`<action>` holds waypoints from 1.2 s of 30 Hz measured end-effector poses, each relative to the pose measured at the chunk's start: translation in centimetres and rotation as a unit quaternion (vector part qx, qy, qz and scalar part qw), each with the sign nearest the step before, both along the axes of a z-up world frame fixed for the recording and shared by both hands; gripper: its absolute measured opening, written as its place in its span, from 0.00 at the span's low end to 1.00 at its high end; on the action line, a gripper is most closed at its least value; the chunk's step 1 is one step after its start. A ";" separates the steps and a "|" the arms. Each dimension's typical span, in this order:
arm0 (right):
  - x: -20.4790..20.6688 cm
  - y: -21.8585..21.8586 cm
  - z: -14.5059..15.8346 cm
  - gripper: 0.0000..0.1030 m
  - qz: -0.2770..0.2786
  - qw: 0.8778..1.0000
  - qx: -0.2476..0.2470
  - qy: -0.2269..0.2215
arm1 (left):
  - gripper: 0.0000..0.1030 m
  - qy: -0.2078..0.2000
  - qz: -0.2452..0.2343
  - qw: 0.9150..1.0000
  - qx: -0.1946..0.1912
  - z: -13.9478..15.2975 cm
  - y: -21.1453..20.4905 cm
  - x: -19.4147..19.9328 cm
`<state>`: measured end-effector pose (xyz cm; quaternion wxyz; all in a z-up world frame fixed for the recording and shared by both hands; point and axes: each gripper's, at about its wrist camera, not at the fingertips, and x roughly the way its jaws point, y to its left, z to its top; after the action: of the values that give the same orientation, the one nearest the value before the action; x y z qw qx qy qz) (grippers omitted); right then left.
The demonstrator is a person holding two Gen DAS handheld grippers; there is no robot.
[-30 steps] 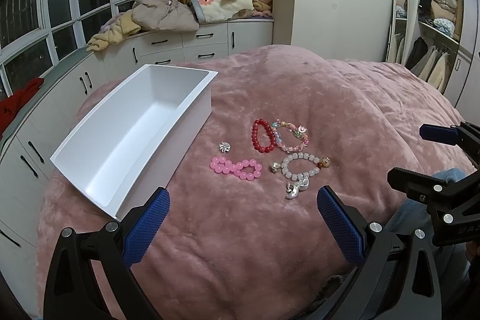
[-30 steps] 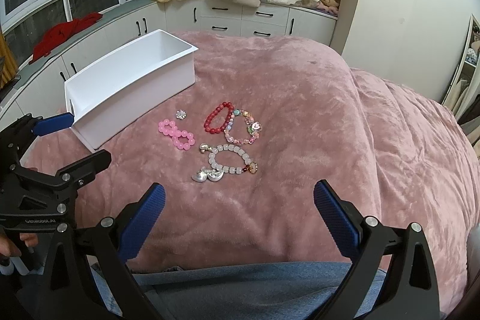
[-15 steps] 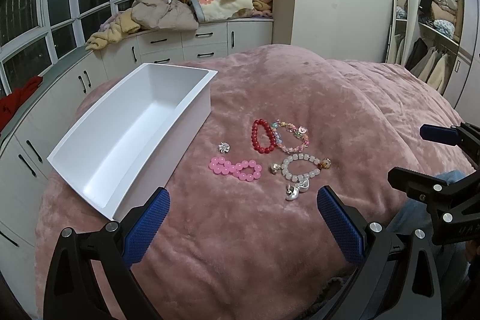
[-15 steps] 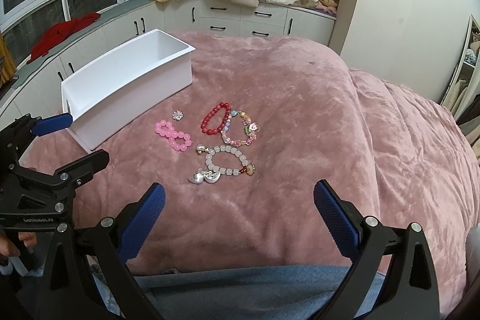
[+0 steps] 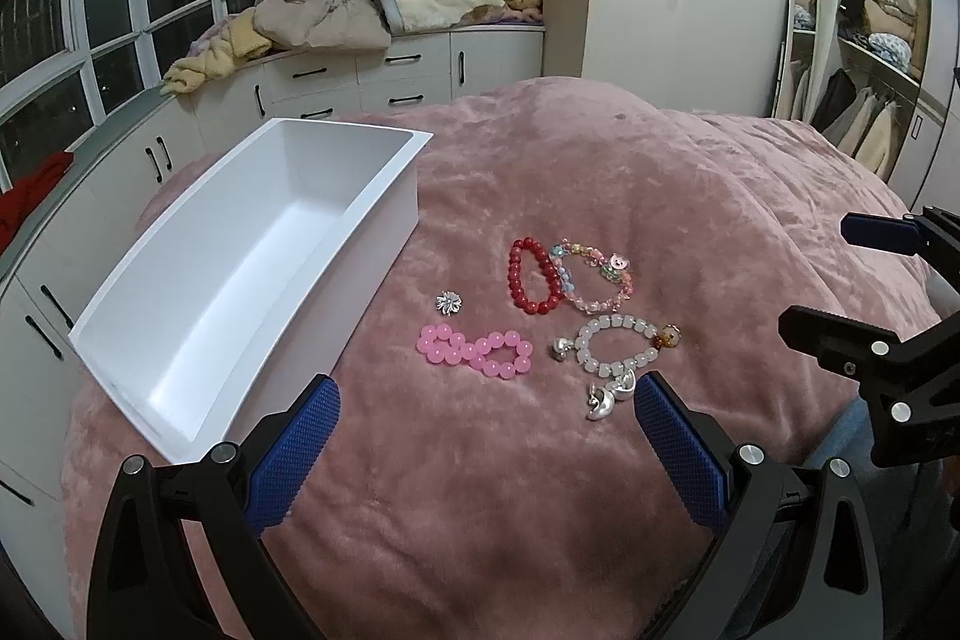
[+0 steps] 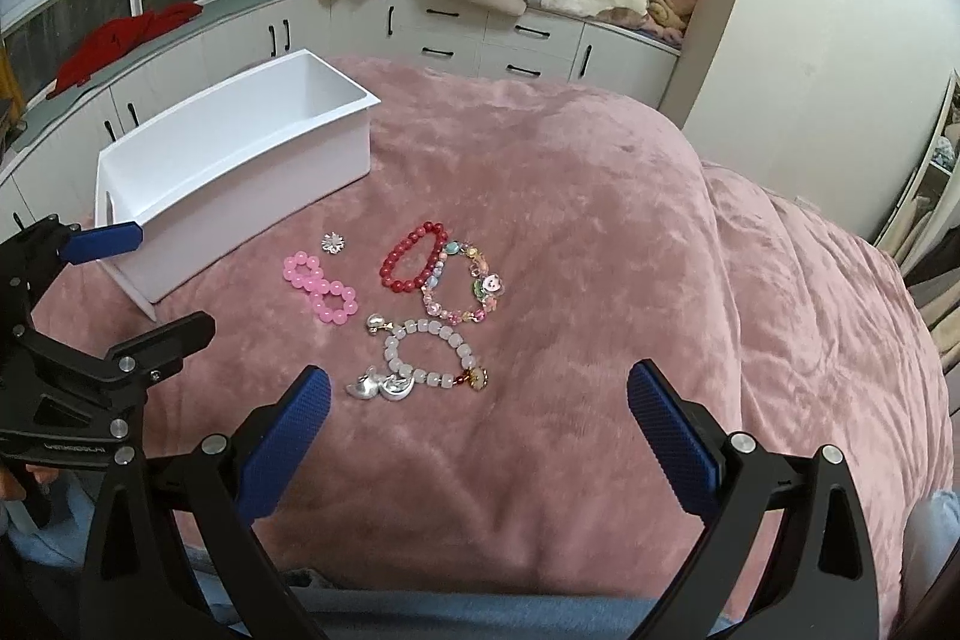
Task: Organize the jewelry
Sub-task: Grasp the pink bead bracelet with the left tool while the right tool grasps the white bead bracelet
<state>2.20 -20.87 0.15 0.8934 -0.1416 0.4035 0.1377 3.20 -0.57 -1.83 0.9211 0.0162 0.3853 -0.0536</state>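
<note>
Pink plush bedspread [image 5: 600, 160] carries a white bin [image 5: 240, 280], its long axis running away toward the cabinets. Beside it lie a pink bracelet [image 5: 474, 353], red bracelet [image 5: 533, 276], and white bracelet [image 5: 612, 352]. Left claw [image 5: 486, 451] and right claw [image 6: 480, 439] hover spread wide, empty.

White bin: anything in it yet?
Empty. The left wrist view shows the white bin with bare floor and walls; every bracelet, including the pink bracelet, lies on the blanket.
</note>
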 end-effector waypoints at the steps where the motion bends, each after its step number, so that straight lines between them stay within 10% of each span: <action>1: 0.3 0.0 -0.1 0.95 0.000 1.000 0.000 0.002 | 0.96 0.003 -0.002 1.000 -0.003 -0.2 0.0 0.4; 22: 8.7 1.6 -6.0 0.87 0.024 0.994 -0.035 0.104 | 0.96 0.030 -0.094 0.995 0.022 -4.9 -0.5 7.2; 36: 12.5 2.2 -13.0 0.77 -0.005 0.982 -0.096 0.162 | 0.62 0.099 -0.116 0.984 0.092 -9.0 -1.2 11.1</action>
<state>14.66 -18.66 -12.85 0.7994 -0.2000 0.5548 0.1148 14.25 -1.77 -10.86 0.8606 0.1405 0.4730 -0.1259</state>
